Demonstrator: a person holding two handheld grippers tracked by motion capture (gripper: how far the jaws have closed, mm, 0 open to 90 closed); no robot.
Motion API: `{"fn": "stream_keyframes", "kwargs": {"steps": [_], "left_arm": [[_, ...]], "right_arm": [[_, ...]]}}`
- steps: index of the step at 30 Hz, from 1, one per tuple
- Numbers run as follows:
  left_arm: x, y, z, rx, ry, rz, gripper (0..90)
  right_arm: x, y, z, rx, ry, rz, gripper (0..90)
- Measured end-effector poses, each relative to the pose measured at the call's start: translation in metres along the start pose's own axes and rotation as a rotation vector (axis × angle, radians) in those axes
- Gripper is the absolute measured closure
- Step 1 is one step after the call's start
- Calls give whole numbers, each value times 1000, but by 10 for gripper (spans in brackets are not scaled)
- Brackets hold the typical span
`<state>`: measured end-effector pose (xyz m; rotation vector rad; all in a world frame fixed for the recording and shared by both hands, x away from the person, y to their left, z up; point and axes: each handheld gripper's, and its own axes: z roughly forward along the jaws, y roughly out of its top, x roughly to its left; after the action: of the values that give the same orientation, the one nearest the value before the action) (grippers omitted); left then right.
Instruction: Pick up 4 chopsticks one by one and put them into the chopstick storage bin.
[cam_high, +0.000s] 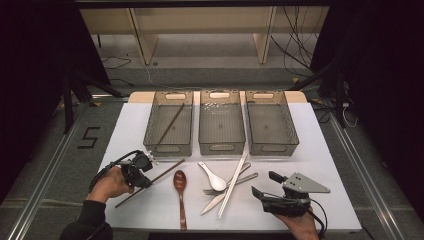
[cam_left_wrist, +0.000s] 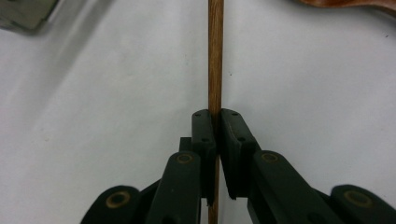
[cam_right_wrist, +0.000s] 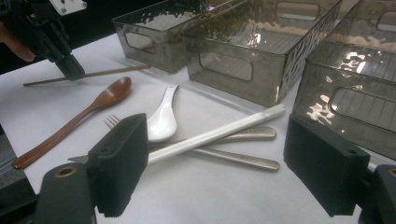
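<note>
We grip a chopstick on the table with the left fingers while the right fingers stand open.

At the left, our left gripper (cam_left_wrist: 215, 140) has its fingers (cam_left_wrist: 204, 133) clamped on the brown chopstick (cam_left_wrist: 215, 56), which runs straight out ahead between them, lying on the white table (cam_high: 150, 200). Just right of those fingers lies the wooden spoon (cam_high: 180, 181), then the white spoon (cam_high: 215, 181). Our right gripper (cam_right_wrist: 233, 163) hovers with fingers (cam_right_wrist: 119, 161) wide apart, the fork, knife and white chopstick (cam_right_wrist: 219, 133) just ahead between them.
</note>
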<state>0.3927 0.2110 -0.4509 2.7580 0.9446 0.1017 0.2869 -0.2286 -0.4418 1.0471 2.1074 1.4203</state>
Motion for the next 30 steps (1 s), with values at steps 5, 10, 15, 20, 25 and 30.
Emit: {"fn": "stream_keyframes", "kwargs": {"steps": [5, 10, 15, 20, 25, 30], "left_arm": [[0, 0, -9, -32, 2, 1, 844], [0, 0, -17, -85, -11, -10, 844], [1, 1, -26, -165, -10, -39, 844], [7, 3, -34, -235, 1, -88, 844], [12, 5, -43, -289, 7, -128, 844], [14, 14, -55, -331, 23, -126, 844]], "right_arm": [[0, 0, 0, 1, 0, 0, 230], [0, 0, 0, 2, 0, 0, 229], [0, 0, 0, 2, 1, 1, 229], [0, -1, 1, 2, -1, 3, 229], [0, -1, 1, 4, -1, 6, 229], [-1, -2, 2, 10, -1, 6, 229]]}}
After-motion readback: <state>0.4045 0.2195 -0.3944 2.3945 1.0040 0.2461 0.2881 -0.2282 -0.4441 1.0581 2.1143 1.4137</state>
